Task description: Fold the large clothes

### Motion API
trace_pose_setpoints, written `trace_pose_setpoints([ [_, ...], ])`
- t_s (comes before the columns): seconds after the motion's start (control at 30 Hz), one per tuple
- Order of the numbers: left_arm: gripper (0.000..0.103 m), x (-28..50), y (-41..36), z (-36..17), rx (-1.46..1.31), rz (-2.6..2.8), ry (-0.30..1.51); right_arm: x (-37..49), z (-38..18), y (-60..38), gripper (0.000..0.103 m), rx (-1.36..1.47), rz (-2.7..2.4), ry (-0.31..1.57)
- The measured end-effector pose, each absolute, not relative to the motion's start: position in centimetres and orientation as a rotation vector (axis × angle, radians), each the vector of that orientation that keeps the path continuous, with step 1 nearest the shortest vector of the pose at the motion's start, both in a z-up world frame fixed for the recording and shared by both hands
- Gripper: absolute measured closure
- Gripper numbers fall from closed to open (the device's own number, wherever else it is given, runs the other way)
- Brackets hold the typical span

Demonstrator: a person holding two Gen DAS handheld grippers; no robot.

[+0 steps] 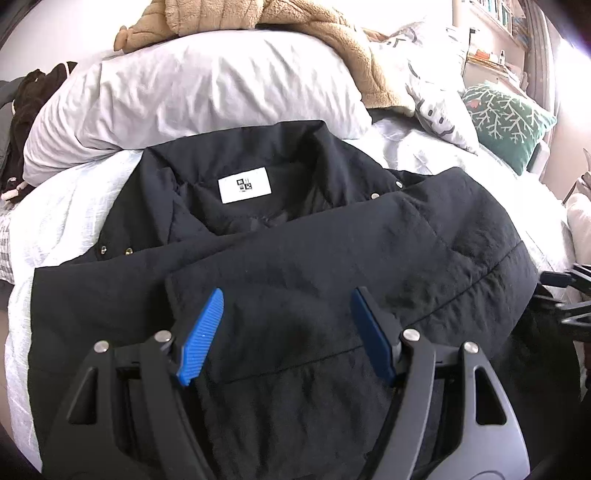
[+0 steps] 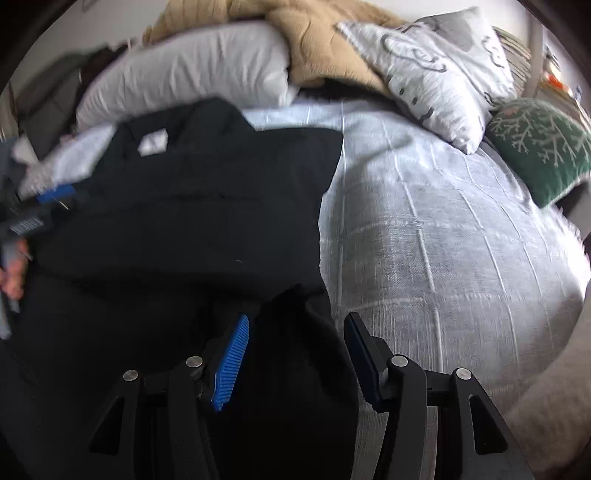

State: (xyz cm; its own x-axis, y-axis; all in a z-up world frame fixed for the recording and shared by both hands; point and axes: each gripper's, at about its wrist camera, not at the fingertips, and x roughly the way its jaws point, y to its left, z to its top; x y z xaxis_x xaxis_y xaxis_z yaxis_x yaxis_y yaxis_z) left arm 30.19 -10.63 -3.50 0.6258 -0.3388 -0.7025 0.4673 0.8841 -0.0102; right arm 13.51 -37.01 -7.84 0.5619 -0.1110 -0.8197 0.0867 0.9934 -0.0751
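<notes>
A black padded jacket (image 1: 295, 236) lies on the bed, collar away from me, with a white neck label (image 1: 245, 184) showing and one sleeve folded across its front. My left gripper (image 1: 288, 295) is open just above the folded sleeve, holding nothing. The jacket also shows in the right wrist view (image 2: 192, 221), blurred. My right gripper (image 2: 295, 321) is open over the jacket's right edge, with dark fabric between and below its fingers. The left gripper and the hand holding it show at the far left of the right wrist view (image 2: 33, 218).
The bed has a pale blue-white cover (image 2: 443, 240). A white pillow (image 1: 192, 99) lies beyond the collar, with a tan fleece blanket (image 1: 314, 29) on it. A grey-patterned pillow (image 2: 436, 70) and a green cushion (image 2: 543, 147) lie at the right. Dark clothes (image 1: 26, 110) lie at far left.
</notes>
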Motion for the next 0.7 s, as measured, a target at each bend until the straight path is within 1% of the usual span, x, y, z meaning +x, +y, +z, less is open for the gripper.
trace_pose_setpoints([
  [0.03, 0.031, 30.3, -10.8, -3.8, 0.176, -0.480, 0.773, 14.6, -8.2, -36.6, 0.059, -0.065, -0.124, 0.987],
  [0.07, 0.031, 30.5, -11.0, -4.3, 0.187, -0.482, 0.781, 15.2, -8.3, -36.3, 0.083, -0.102, -0.145, 0.987],
  [0.1, 0.031, 30.6, -11.1, -4.9, 0.202, -0.479, 0.792, 15.6, -8.2, -36.7, 0.084, -0.109, -0.191, 0.984],
  [0.13, 0.030, 30.9, -11.2, -6.2, 0.219, -0.482, 0.823, 15.7, -8.3, -38.2, 0.083, -0.053, -0.249, 0.983],
  [0.2, 0.030, 30.9, -10.9, -8.1, 0.219, -0.500, 0.844, 15.2, -9.5, -41.9, 0.083, 0.166, -0.251, 1.021],
  [0.37, 0.030, 30.4, -10.1, -6.5, 0.185, -0.486, 0.850, 12.1, -8.6, -39.7, 0.083, 0.021, -0.231, 1.028],
  [0.43, 0.030, 29.6, -9.7, -4.9, 0.175, -0.489, 0.818, 10.5, -7.3, -39.7, 0.081, 0.042, -0.219, 1.004],
  [0.5, 0.030, 28.8, -9.3, -3.5, 0.167, -0.516, 0.765, 9.1, -5.0, -40.0, 0.081, 0.108, -0.190, 0.926],
  [0.6, 0.030, 28.3, -8.5, -2.2, 0.137, -0.507, 0.729, 9.9, -2.6, -38.9, 0.080, 0.116, -0.159, 0.856],
  [0.7, 0.030, 28.9, -7.7, -3.2, 0.123, -0.492, 0.758, 12.1, -2.1, -36.3, 0.080, 0.077, -0.104, 0.844],
])
